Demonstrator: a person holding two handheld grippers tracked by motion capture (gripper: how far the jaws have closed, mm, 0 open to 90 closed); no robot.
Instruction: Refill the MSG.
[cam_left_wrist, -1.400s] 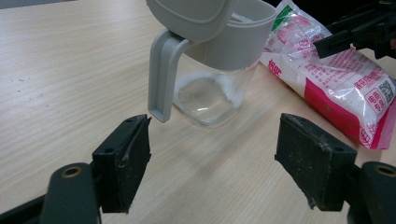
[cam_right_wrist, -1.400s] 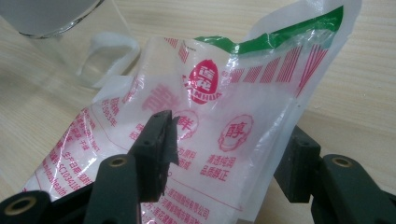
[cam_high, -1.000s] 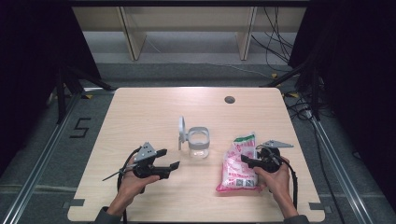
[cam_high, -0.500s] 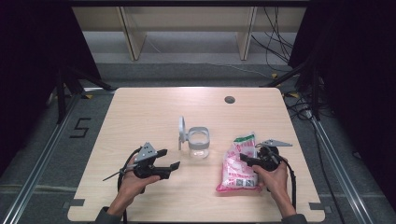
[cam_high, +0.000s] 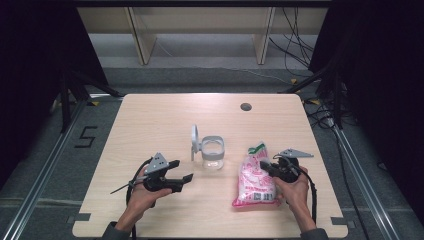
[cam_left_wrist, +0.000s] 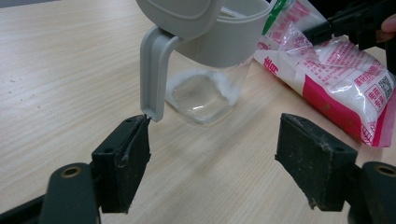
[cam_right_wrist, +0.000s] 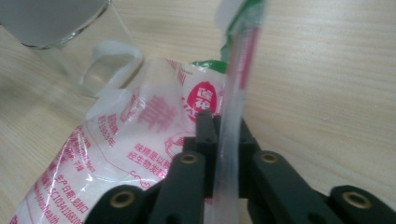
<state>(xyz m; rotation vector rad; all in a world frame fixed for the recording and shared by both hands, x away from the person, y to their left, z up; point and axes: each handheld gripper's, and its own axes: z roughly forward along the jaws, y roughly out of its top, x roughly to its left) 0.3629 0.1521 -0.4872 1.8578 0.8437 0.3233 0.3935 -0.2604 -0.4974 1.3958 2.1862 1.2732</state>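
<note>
Lying flat on the pale wooden counter (cam_high: 150, 120), just right of the jar (cam_high: 213, 152): pink-and-white bag (cam_high: 256, 177), long axis running from near edge toward far edge, green-printed top pointing away and a little toward the jar. Pinched along its right edge seam by right gripper (cam_high: 274, 169), fingers just now closed tight on the film. Left of the jar, left gripper (cam_high: 186, 170), fingers spread wide, holding nothing. Jar's grey lid (cam_high: 194, 141) flipped upright. Beyond the counter, grey floor, cables, shelf legs.
</note>
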